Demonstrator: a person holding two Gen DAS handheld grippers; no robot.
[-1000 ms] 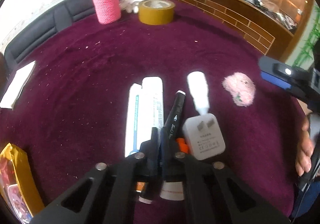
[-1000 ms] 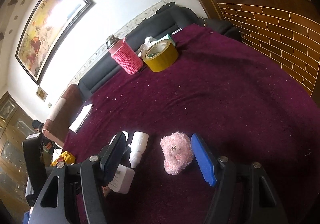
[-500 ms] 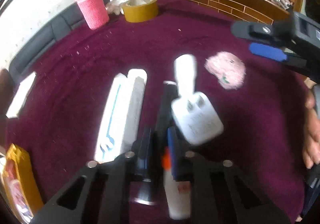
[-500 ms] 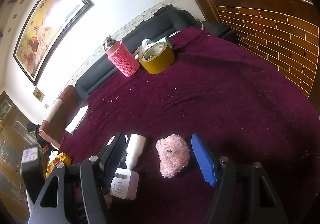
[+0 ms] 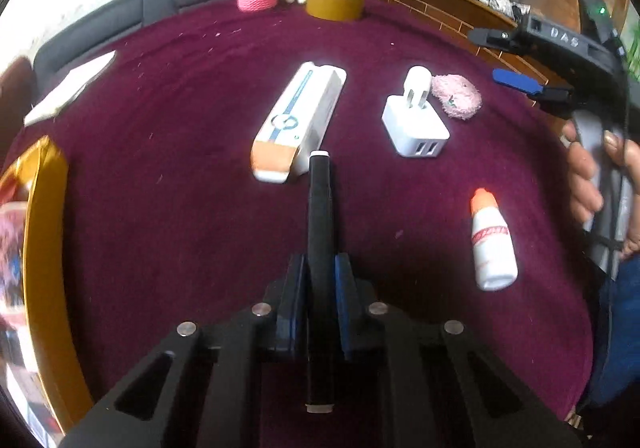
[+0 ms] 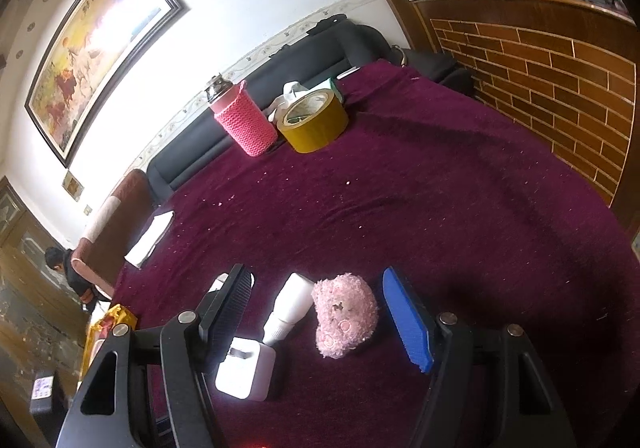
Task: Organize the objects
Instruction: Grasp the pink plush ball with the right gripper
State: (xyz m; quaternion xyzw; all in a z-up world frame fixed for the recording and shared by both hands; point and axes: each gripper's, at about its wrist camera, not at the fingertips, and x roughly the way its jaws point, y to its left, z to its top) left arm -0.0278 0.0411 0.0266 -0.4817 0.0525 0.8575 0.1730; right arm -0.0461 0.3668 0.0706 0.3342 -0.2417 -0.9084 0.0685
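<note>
The left gripper stays clamped on a black marker and has pulled it back from the row; its tip now points at 12 o'clock toward the toothpaste box. The white dropper bottle, earlier beneath the fingers, lies exposed at 3 o'clock on the maroon tablecloth. The right gripper still hangs wide open and empty around the pink plush toy.

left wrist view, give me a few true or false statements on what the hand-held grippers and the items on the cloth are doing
1. The left hand-held gripper is shut on the black marker. True.
2. The right hand-held gripper grips the pink plush. False: its jaws stand open, the plush lying between them.
3. The small white bottle with the orange cap lies on the cloth. True.
4. The white charger sits inside the yellow tape roll. False: it lies on the cloth, far from the roll.
</note>
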